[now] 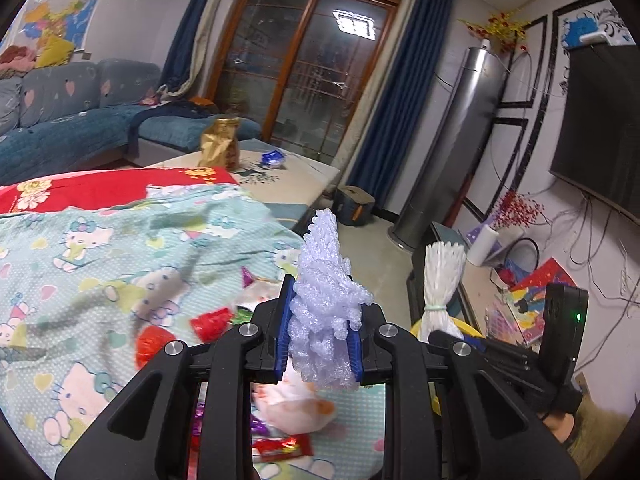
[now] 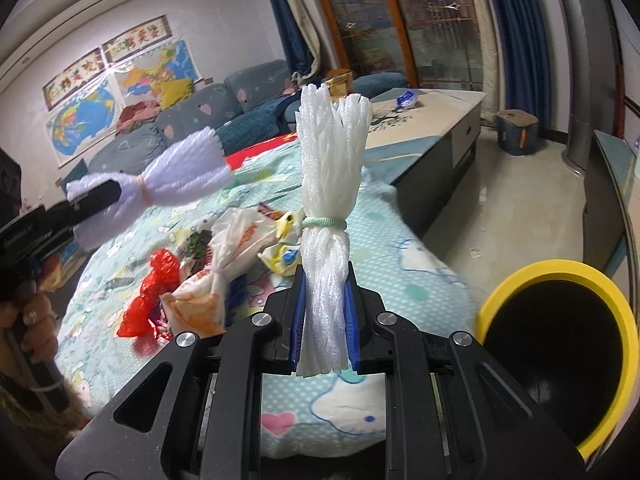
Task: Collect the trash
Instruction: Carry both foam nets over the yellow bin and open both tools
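Right wrist: foam net point(image 2: 326, 216) gripped (upright), yellow bin rim point(image 2: 504, 292) beside

Setting: home living room. Evidence: blue sectional sofa point(image 1: 72, 120) along wall; world maps point(image 2: 84, 110) taped above it; wood-framed glass sliding doors point(image 1: 308, 60) with blue curtains point(image 1: 404, 92); wall-mounted TV point(image 1: 600, 128); standing air conditioner point(image 1: 452, 148); cartoon-print bedsheet point(image 1: 100, 248) over a low surface.

Yellow-rimmed bin point(image 2: 520, 280) partly cropped, blurred
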